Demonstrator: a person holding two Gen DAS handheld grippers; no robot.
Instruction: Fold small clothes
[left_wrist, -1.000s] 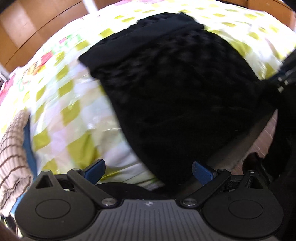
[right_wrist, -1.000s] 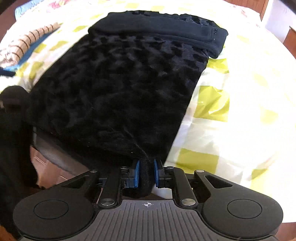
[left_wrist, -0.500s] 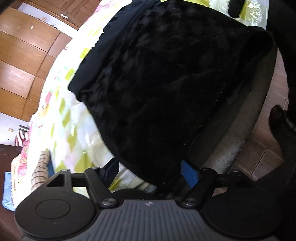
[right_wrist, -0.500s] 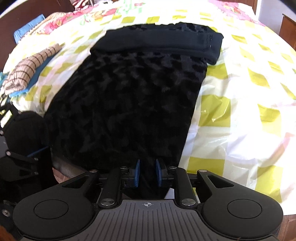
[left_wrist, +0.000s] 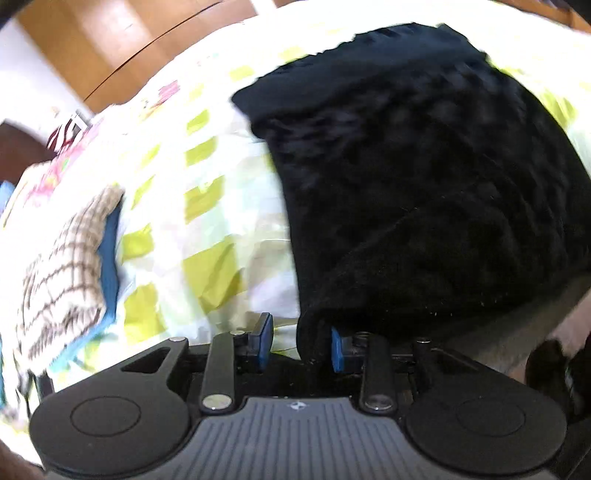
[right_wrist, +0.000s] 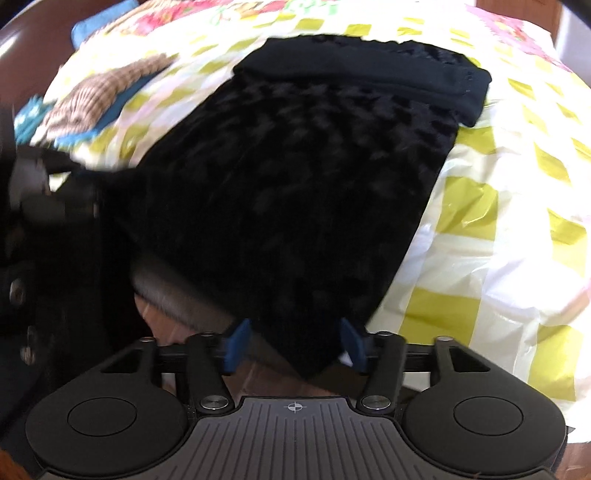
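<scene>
Black plush fabric, one textured garment (right_wrist: 295, 177), lies on the yellow-checked plastic sheet (right_wrist: 480, 221), its near edge overhanging. Left gripper (left_wrist: 301, 341) has just been closing, right gripper (right_wrist: 293, 341) opening; both stand apart around garment corners. One striped folded cloth (left_wrist: 62, 273) lies left.

You see a glossy plastic bed cover checked in white and yellow-green (right_wrist: 491, 236) (left_wrist: 207, 236). To your left lies a folded brown-striped beige cloth (left_wrist: 62, 277) (right_wrist: 96, 99) on a blue cloth (left_wrist: 109, 258). Behind stand brown wooden panels (left_wrist: 110, 48).
</scene>
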